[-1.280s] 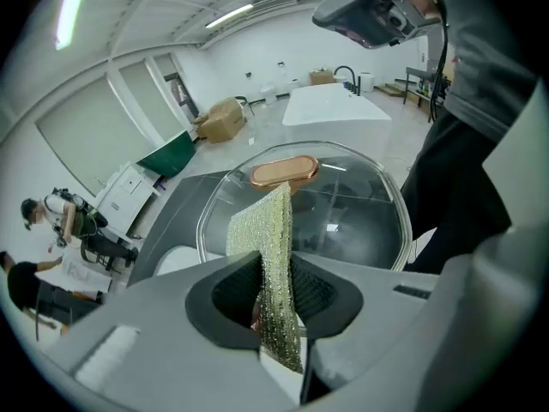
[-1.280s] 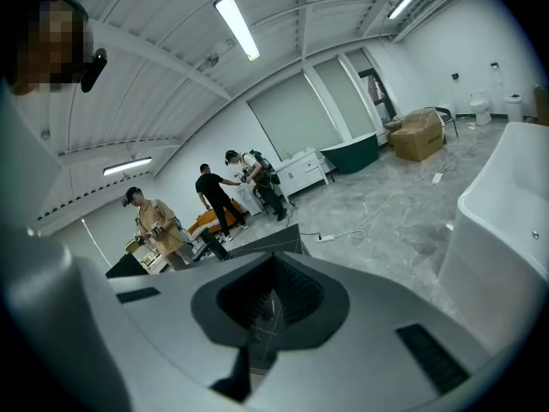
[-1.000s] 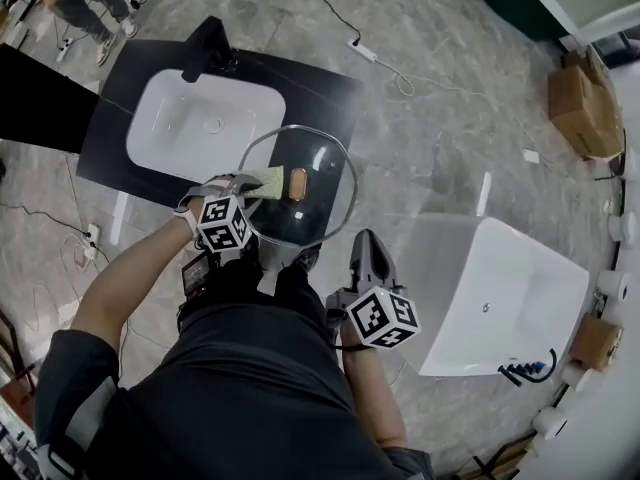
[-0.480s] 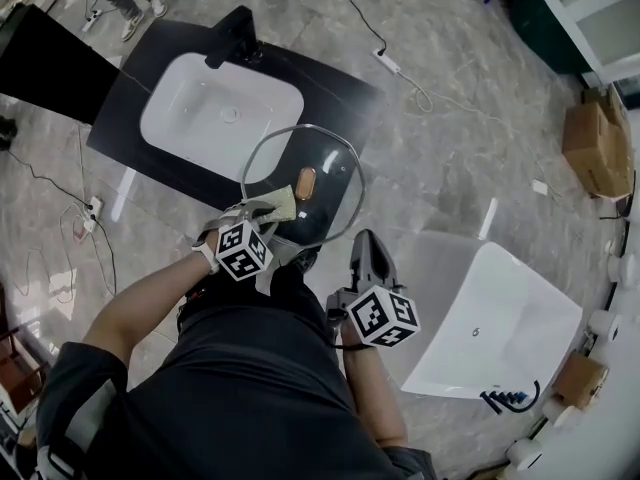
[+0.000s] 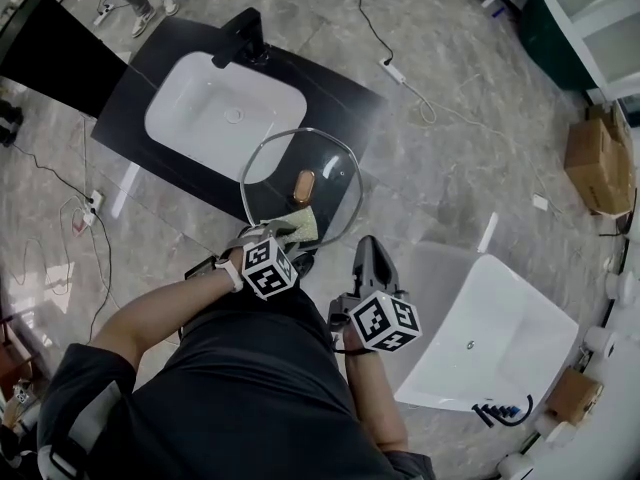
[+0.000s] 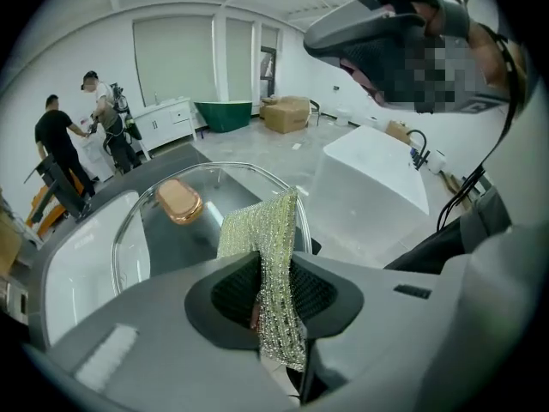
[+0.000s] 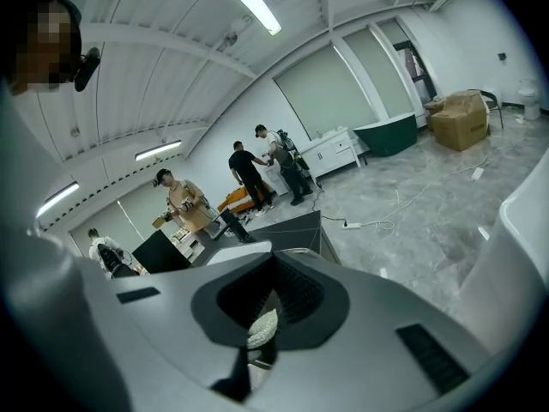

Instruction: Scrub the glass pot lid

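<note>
My right hand-held gripper (image 5: 367,247) pinches the near right rim of the glass pot lid (image 5: 322,158), so the lid hangs in the air by the near edge of the black surface (image 5: 330,93) with the white sink (image 5: 172,96). My left hand-held gripper (image 6: 270,275) is squeezed tight on a sparkly green scrub cloth (image 6: 262,226). The cloth lies on the near part of the glass, close to the copper knob (image 5: 305,181). I think the scrubbing is under way. I cannot tell how clean the glass is, and the far half looks left to do.
</note>
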A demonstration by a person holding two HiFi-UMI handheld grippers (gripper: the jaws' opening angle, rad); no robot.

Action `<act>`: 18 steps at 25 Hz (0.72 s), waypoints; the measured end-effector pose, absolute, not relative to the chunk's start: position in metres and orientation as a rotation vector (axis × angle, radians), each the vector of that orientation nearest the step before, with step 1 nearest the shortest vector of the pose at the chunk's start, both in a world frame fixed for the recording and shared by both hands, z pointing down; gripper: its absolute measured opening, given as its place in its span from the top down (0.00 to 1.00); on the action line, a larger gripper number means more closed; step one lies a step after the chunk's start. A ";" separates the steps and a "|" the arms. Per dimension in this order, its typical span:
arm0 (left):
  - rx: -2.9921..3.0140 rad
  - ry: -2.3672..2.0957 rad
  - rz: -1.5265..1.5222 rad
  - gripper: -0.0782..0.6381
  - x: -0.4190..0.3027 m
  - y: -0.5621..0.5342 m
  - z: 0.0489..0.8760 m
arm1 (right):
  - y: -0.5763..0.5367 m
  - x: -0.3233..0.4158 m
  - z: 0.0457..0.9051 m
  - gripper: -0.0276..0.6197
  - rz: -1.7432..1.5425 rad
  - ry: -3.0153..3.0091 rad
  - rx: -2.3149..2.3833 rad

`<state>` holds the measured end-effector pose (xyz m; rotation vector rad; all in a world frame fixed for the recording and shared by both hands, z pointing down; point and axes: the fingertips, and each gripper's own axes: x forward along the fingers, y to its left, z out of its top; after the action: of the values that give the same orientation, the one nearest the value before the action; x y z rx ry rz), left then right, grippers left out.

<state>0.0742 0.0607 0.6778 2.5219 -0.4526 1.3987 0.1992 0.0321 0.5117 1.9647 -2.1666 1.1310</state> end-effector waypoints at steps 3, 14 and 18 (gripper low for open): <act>2.549 -0.388 1.424 0.79 0.086 0.071 0.679 | 0.041 0.208 0.512 0.95 1.130 -2.148 1.991; 2.804 -0.117 1.270 0.79 0.090 0.075 0.612 | 0.057 0.224 0.505 0.95 1.137 -2.096 2.093; 2.904 -0.218 1.240 0.79 0.042 0.045 0.573 | 0.050 0.211 0.501 0.95 1.112 -2.107 2.075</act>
<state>0.0419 0.0452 0.5732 2.9041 -0.2182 1.2397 0.2107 0.0496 0.5009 2.0750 -2.1070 1.1119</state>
